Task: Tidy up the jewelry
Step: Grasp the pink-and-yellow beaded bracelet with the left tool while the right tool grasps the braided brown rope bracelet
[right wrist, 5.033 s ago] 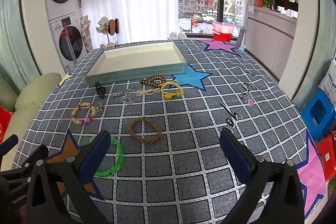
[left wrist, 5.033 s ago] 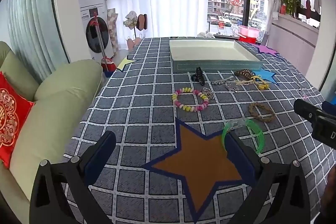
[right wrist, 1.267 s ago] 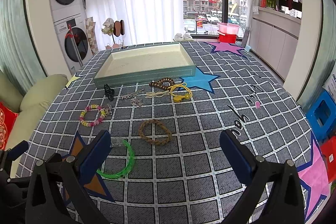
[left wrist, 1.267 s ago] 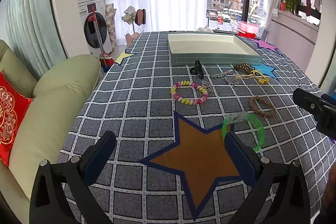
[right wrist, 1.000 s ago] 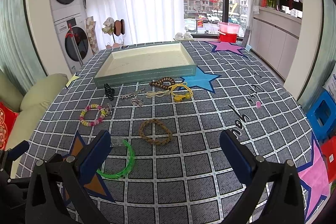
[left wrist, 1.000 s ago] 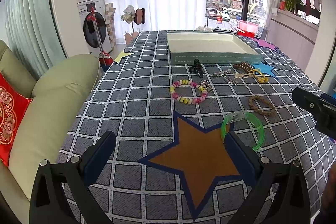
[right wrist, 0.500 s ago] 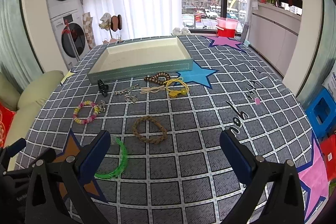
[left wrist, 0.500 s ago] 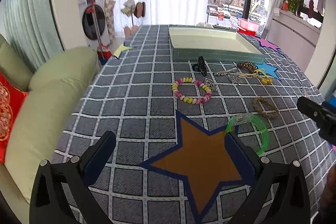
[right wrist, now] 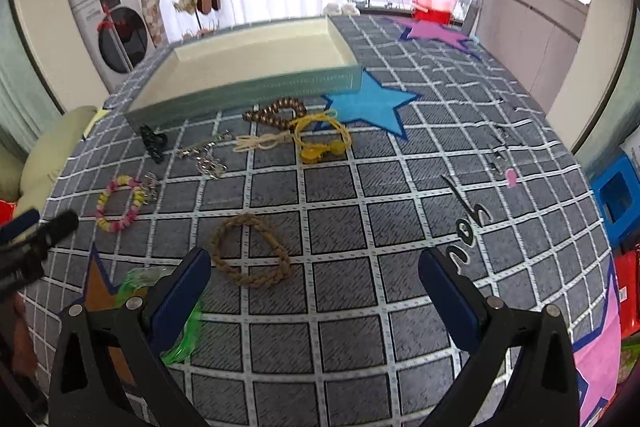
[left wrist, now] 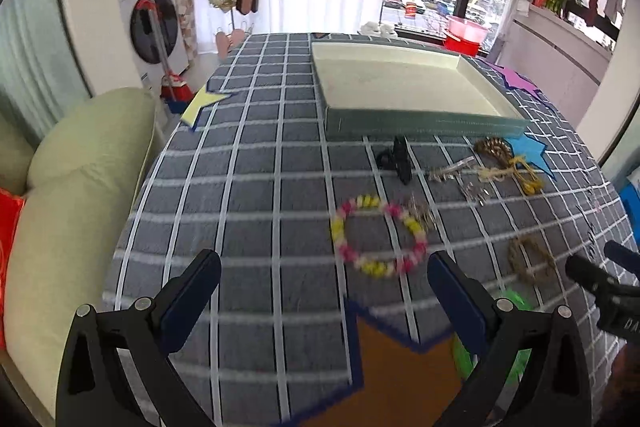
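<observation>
Left gripper (left wrist: 324, 281): jaws spread wide, nothing between them; blue pads on black fingers. It hangs over the grey grid-patterned tablecloth (left wrist: 256, 195), woven look, white lines. Just below it, an orange felt-like star patch (left wrist: 396, 379) with a navy border.

Right gripper (right wrist: 314, 279): jaws likewise wide apart, empty. Its left finger overlaps a translucent green plastic bangle (right wrist: 186, 341), which lies at the edge of the orange star.

Ahead of the right gripper, a braided brown rope bracelet (right wrist: 250, 251), loose oval, flat on the cloth. Ahead of the left gripper, a ring of pink, yellow and white beads (left wrist: 378, 237), blurred; a small silvery metal piece (left wrist: 420, 213) touches its right side.

Further on, in a rough row: a black plastic claw clip (left wrist: 396, 159), silver chain pieces (right wrist: 204, 153), a pale cord (right wrist: 260, 143), a yellow cord loop with a knot (right wrist: 320, 141), and a string of dark brown wooden beads (right wrist: 276, 113).

Beyond them, a shallow rectangular tray (left wrist: 420, 125), teal outer wall with stitched edge, cream lining, nothing in it. A blue star patch (right wrist: 370, 105) lies beside its near right corner.

All jewelry lies on the cloth, outside the tray.
</observation>
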Motion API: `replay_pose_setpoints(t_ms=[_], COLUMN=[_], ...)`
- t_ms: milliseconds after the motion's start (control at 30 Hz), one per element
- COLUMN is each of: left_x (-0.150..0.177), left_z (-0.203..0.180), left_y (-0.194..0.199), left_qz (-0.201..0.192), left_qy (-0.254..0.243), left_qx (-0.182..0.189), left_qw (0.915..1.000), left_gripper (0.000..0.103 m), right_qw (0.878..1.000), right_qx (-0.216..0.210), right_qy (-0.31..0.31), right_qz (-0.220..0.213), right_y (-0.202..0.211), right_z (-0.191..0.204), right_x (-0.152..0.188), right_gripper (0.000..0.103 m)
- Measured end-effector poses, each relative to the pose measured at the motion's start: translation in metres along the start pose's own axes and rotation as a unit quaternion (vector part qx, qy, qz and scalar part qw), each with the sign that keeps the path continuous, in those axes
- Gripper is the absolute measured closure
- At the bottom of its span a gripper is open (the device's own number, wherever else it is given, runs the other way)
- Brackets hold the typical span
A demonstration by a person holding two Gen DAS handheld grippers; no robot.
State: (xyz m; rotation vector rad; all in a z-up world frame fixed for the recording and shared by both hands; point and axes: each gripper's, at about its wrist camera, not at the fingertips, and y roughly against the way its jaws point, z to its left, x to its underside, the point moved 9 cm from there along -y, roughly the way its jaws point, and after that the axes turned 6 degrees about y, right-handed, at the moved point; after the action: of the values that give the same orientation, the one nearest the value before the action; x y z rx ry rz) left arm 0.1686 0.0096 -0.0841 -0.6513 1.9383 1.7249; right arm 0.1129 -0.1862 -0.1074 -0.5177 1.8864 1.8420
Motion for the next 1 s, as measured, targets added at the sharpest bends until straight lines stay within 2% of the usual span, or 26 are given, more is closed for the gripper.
replay_pose_setpoints(t_ms=[100, 233, 267, 333, 433, 467, 500, 567, 600, 633, 800, 1000], left_x=[-0.006, -0.003, -0.001, 0.003, 0.003, 0.003, 0.003, 0.004, 0.004, 0.004, 0.0, -0.023], left_z=[-0.004, -0.008, -0.008, -0.01, -0.017, -0.022, -0.026, -0.036, -0.039, -0.041, -0.041, -0.044], left_y=[-0.015, -0.04, -0.043, -0.053, -0.055, -0.055, -0.053, -0.051, -0.05, -0.05, -0.045, -0.019], left_qz=[0.009, 0.048, 0.054, 0.073, 0.062, 0.058, 0.056, 0.051, 0.053, 0.054, 0.07, 0.044], left_qy=[-0.014, -0.015, -0.014, -0.016, -0.043, -0.049, -0.054, -0.073, -0.08, -0.083, -0.047, -0.036], left_qx=[0.003, 0.013, 0.014, 0.016, 0.007, 0.013, 0.02, 0.031, 0.035, 0.037, 0.081, 0.104], left_qw=[0.9999, 0.9987, 0.9983, 0.9971, 0.9972, 0.997, 0.9968, 0.9955, 0.9948, 0.9944, 0.9932, 0.993], left_gripper=[0.0, 0.0, 0.007, 0.011, 0.019, 0.03, 0.036, 0.08, 0.08, 0.08, 0.08, 0.08], right_qw=[1.0, 0.998, 0.998, 0.998, 0.997, 0.997, 0.997, 0.997, 0.997, 0.997, 0.998, 0.998], right_qx=[-0.001, -0.007, 0.0, 0.003, 0.001, -0.001, -0.003, -0.004, -0.006, -0.007, -0.032, -0.062], right_qy=[0.004, 0.013, 0.02, 0.034, 0.04, 0.042, 0.044, 0.048, 0.048, 0.047, 0.01, -0.011], right_qz=[0.023, 0.057, 0.054, 0.056, 0.059, 0.061, 0.062, 0.062, 0.063, 0.065, 0.053, 0.024], right_y=[-0.014, -0.031, -0.031, -0.031, -0.03, -0.03, -0.03, -0.028, -0.027, -0.028, -0.021, -0.001], right_z=[0.001, 0.005, 0.005, 0.007, 0.009, 0.01, 0.011, 0.014, 0.014, 0.016, 0.009, 0.004], right_x=[0.001, 0.008, 0.008, 0.009, 0.009, 0.009, 0.009, 0.005, 0.005, 0.004, -0.003, -0.031], right_gripper=[0.001, 0.02, 0.021, 0.027, 0.033, 0.034, 0.041, 0.063, 0.085, 0.096, 0.096, 0.096])
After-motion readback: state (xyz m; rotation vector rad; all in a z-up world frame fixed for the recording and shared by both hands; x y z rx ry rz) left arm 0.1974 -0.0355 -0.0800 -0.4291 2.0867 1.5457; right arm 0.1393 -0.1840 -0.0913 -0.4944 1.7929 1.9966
